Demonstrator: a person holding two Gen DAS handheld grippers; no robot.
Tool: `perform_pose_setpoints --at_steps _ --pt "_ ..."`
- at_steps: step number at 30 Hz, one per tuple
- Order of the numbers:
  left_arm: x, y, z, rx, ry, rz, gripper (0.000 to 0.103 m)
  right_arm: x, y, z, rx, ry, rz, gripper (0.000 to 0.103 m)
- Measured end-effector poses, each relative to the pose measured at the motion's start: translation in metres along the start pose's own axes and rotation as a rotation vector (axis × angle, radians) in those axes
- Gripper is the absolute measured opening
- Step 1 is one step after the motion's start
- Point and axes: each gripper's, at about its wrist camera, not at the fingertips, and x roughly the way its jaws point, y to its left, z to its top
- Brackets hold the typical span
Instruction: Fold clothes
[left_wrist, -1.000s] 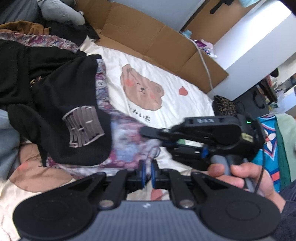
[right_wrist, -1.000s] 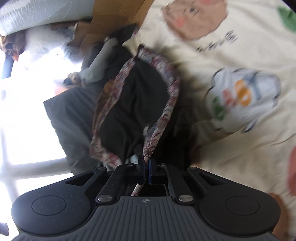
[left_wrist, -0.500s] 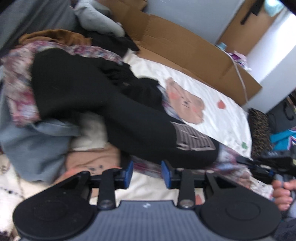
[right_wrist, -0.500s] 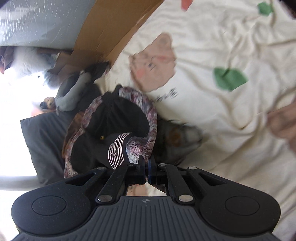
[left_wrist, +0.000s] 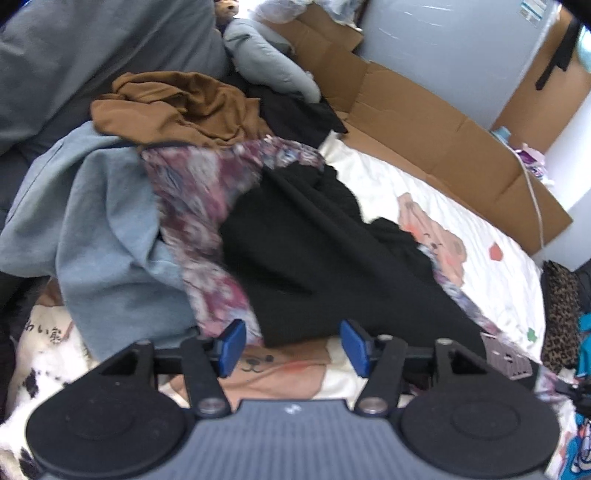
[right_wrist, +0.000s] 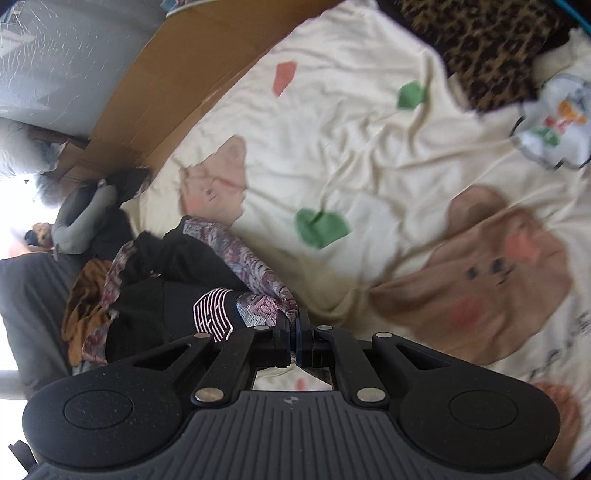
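Since a second ago, we see the left gripper (left_wrist: 291, 345) has let go and now hangs wide apart just short of the black garment (left_wrist: 317, 254), which has been drawn out across the bed sheet (left_wrist: 491, 280) away from the clothes pile (left_wrist: 110, 229). The right gripper (right_wrist: 295, 326) stays pinched on the floral garment (right_wrist: 258, 295) beside the black garment's striped patch (right_wrist: 212, 314). Blur smears the floral fabric; we cannot tell where the two garments separate.
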Motion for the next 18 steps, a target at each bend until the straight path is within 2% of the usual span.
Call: perform_pose_setpoints --at_steps 9,18 --pt "0.021 0.002 -0.002 0.05 0.006 0.05 0.063 -0.036 -0.033 0.02 -0.017 -0.066 -0.157 0.0" --pt "0.056 -0.013 0.001 0.233 0.024 0.095 0.065 -0.054 -0.052 0.044 -0.049 -0.107 -0.275 0.0"
